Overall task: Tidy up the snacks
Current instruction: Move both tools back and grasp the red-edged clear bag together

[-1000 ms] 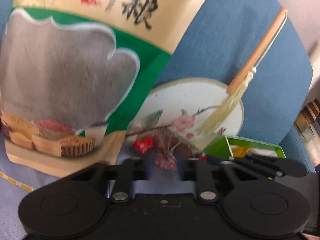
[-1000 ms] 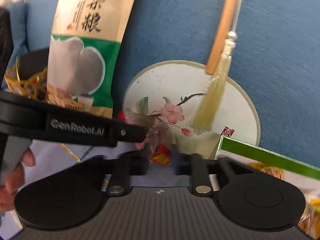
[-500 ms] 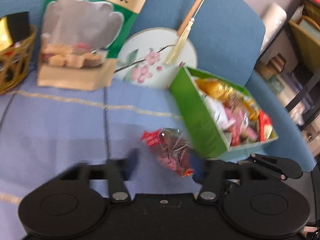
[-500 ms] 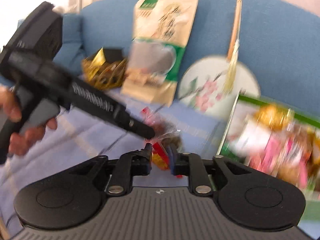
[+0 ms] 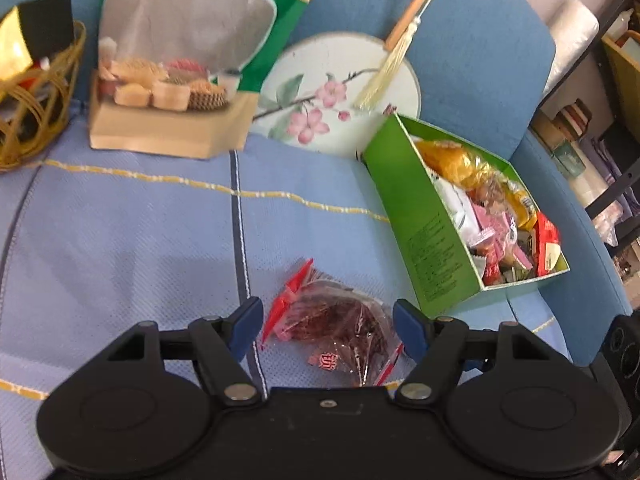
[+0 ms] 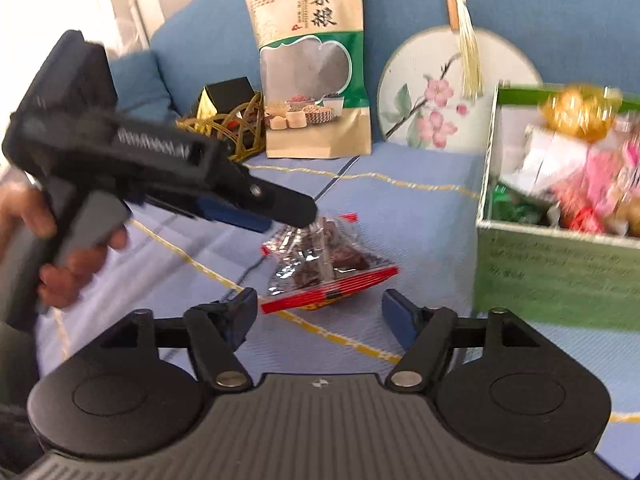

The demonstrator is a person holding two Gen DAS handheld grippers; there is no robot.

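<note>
Looks like a home living room: blue fabric sofa (image 5: 472,36) under a light-blue cloth (image 5: 120,240), cluttered dark shelving (image 5: 600,120) alongside.

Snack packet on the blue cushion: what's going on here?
A person is sorting snacks with a handheld tool in each hand. The clear red-edged snack packet lies loose on the striped cloth. The left tool is open around it, pads not pressing. The right tool is opening just short of it. The green box of mixed snacks sits beside it, with a wicker basket further off.
</note>
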